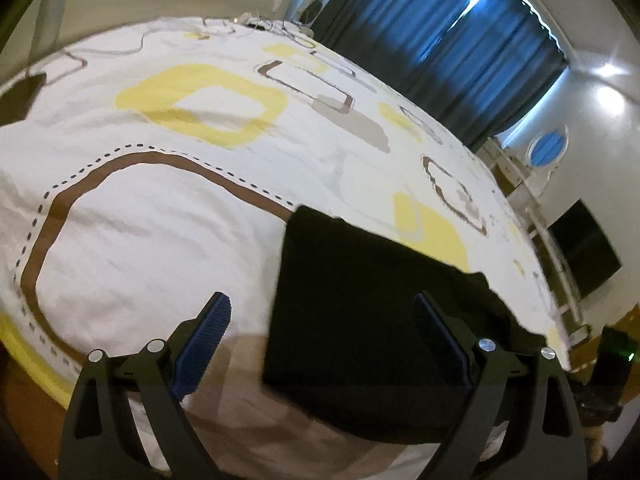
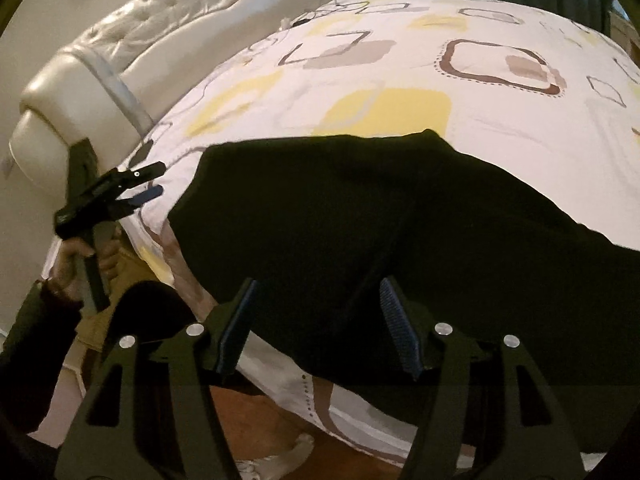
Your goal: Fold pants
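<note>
Black pants (image 1: 360, 312) lie flat on a bed with a white patterned cover (image 1: 160, 220), near its front edge. My left gripper (image 1: 320, 304) is open and empty, hovering above the pants' left edge. In the right wrist view the pants (image 2: 380, 216) spread wide across the cover (image 2: 500, 112). My right gripper (image 2: 316, 292) is open, its fingers just above the pants' near edge, holding nothing. The left gripper (image 2: 154, 180) also shows in the right wrist view at the left, held in a hand beside the bed.
A padded cream headboard (image 2: 120, 60) stands at the left of the right wrist view. Blue curtains (image 1: 440, 40) hang beyond the bed. A dark screen (image 1: 584, 256) and white shelf sit at the right wall. Wooden floor (image 2: 260, 412) lies below the bed edge.
</note>
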Demonstrator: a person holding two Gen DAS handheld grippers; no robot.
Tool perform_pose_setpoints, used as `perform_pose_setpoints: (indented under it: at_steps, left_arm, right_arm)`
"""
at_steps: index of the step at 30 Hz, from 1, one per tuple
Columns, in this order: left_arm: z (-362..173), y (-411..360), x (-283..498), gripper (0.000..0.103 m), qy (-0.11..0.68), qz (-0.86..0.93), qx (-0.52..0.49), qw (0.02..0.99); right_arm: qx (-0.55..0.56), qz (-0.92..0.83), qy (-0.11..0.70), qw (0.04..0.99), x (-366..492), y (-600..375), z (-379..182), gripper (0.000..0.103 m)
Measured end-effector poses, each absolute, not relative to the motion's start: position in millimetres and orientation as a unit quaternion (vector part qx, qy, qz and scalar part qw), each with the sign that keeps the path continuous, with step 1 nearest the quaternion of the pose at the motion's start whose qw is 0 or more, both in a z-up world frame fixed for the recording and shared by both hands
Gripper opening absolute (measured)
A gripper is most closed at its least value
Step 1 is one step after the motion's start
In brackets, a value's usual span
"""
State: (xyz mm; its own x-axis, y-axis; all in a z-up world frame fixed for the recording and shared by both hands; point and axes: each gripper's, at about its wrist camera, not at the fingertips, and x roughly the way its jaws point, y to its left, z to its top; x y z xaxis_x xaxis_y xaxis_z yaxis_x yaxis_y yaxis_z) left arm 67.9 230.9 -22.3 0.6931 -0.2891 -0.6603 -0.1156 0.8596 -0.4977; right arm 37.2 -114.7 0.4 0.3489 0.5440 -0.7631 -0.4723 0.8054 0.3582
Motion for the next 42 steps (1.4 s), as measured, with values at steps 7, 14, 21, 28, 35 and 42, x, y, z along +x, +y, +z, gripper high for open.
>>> perform_pose_setpoints:
  at_steps: [7,14,21,28,35,42]
  left_arm:
    - [-41,243,108,0.091,0.456,-0.140,-0.271,0.836]
    - [-58,230,124,0.091,0.502,-0.151,-0.219,0.823]
    - [-63,210,122,0.091,0.483,-0.204,-0.254,0.813]
    - [-67,222,127,0.033,0.491,-0.168,-0.256,0.815]
    - [-44,209,123,0.014,0.480,-0.166,-0.218,0.833]
    - [10,185,115,0.013,0.431,-0.209,-0.240,0.844]
  right_arm:
    - [0.062,0.305,0.486,0.816,34,-128,0,0.069]
    - [0.078,0.305,0.499,0.807,33,-133,-9,0.069]
    - [0.087,0.311,0.511,0.796,36,-129,-18,0.069]
    - [0.099,0.305,0.514,0.795,37,-133,-24,0.070]
    - [0.111,0.296,0.514,0.797,38,-143,-26,0.070]
    - [0.134,0.278,0.493,0.813,36,-174,-16,0.070]
